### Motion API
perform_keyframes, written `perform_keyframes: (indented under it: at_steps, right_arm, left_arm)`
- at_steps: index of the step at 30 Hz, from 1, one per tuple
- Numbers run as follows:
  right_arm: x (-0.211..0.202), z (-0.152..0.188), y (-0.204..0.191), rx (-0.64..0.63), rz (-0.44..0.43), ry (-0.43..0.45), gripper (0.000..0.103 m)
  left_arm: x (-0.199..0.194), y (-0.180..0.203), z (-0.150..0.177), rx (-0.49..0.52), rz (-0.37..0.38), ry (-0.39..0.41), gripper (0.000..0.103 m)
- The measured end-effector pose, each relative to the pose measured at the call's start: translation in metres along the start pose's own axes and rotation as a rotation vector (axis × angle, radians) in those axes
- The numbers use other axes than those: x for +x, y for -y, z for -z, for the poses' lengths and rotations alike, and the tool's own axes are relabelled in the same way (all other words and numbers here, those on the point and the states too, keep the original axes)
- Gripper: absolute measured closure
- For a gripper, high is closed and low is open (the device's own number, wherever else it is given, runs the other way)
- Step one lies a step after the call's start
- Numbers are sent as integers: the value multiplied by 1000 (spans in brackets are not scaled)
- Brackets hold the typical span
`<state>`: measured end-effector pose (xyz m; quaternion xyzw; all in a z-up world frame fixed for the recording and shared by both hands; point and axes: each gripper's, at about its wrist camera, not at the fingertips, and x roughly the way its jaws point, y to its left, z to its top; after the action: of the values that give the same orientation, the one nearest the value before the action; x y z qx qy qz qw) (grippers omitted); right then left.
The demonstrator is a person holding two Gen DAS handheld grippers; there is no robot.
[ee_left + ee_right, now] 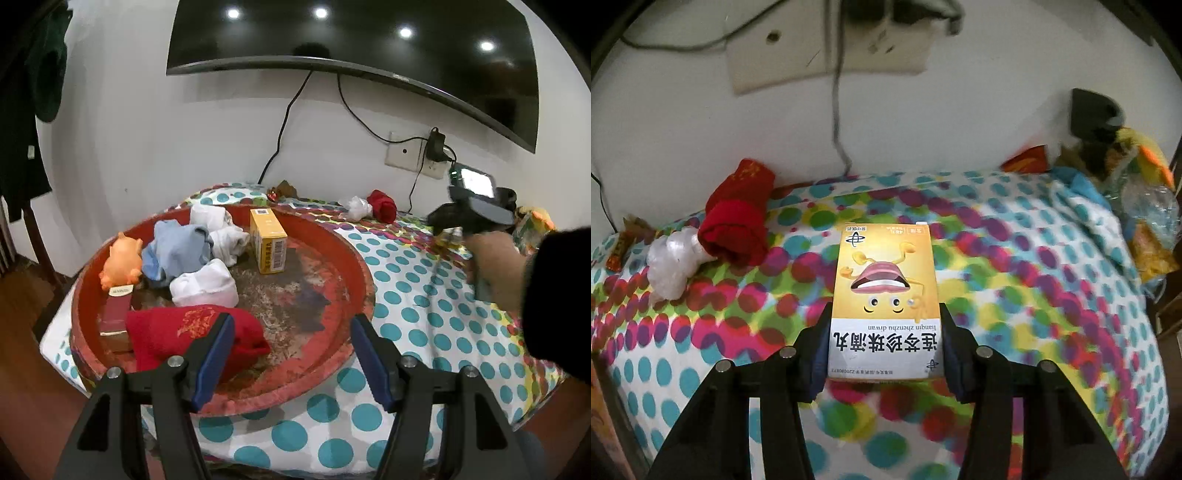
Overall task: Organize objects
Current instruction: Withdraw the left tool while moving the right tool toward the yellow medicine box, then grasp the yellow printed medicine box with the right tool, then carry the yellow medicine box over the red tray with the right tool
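A round red tray (354, 258) on the dotted tablecloth holds a yellow box (267, 245), white rolled socks (205, 288), blue cloth (177, 251), an orange pig toy (122, 262), a dark red box (116, 314) and a red sock (184, 336). My left gripper (291, 362) is open and empty over the tray's near rim, its left finger against the red sock. My right gripper (884, 347) is shut on a yellow medicine box (884, 288) and holds it above the cloth. The right gripper also shows in the left wrist view (461, 229), blurred, at the far right.
A red rolled sock (738, 225) and a clear plastic wad (670, 266) lie at the table's back by the wall. Wrappers (622, 243) lie at the far left. A toy and bags (1137, 192) pile at the right. Cables hang from a wall socket (798, 62) under a TV (351, 40).
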<state>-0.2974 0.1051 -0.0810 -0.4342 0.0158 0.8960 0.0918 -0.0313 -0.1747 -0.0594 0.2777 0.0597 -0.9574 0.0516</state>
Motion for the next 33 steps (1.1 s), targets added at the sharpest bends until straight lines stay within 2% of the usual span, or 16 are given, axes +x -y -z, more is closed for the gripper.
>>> perform_keyframes:
  at_steps: [9,17,26,33]
  right_arm:
    - [-45,25,73,44,24,31,55]
    - [-96,31,106,78,-35,78,55]
    - [-150,35,99,50,-77,154,55]
    - [-186,47,69,-30,-111,208,55]
  left_arm:
    - [-18,28,7,82,-23,23,36]
    - [-31,47,15,111,-4,6,36]
    - [-48,45,28,108,-4,-24,36]
    - [-60,37,32,103,-21,-25,36]
